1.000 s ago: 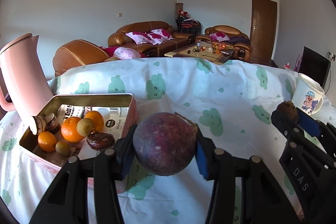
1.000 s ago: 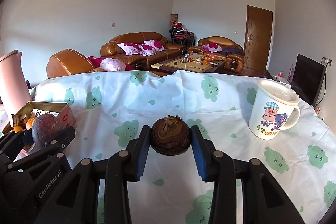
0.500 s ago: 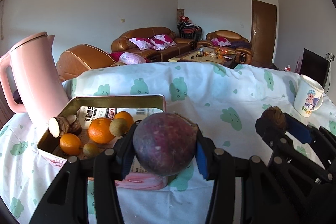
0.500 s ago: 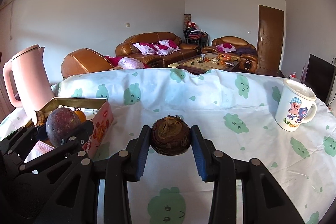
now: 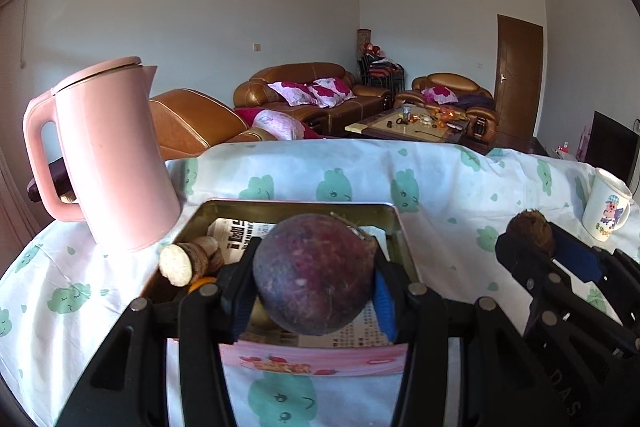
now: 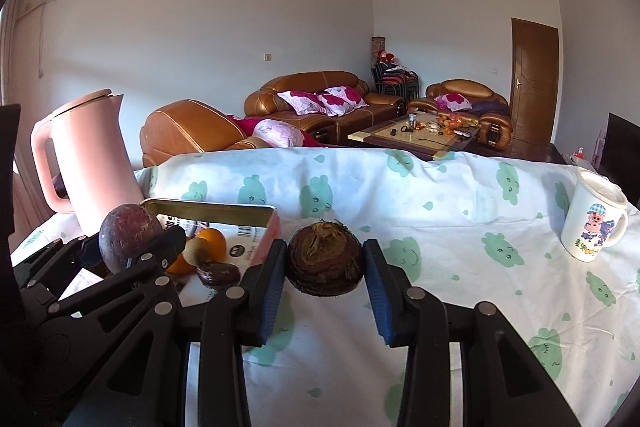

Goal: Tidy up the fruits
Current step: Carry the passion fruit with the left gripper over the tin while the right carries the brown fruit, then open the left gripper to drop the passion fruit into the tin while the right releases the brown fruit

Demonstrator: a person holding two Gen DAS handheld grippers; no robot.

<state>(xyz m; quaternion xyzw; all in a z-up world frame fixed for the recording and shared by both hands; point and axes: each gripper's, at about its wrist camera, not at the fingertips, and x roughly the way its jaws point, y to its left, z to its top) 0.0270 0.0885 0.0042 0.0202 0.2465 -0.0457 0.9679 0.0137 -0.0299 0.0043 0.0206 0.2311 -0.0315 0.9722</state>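
**2 grippers, 2 pieces of produce held above the table**

The left gripper (image 5: 314,293) clamps a round purple fruit (image 5: 314,273) between its blue pads, holding it over the near part of the open tin box (image 5: 296,207). The box sits on the cloud-print tablecloth (image 6: 460,187) and holds a cut root piece (image 5: 184,263), an orange (image 6: 212,239), a small greenish fruit (image 6: 196,249) and a dark brown fruit (image 6: 218,273) on printed paper. A pink kettle (image 5: 108,155) stands just beside the box, at its far left corner.

The right gripper (image 6: 324,285) grips a dark brown, rough-skinned fruit (image 6: 324,259) to the right of the box, over bare cloth. A cartoon mug (image 6: 594,221) stands well apart at the table's right edge
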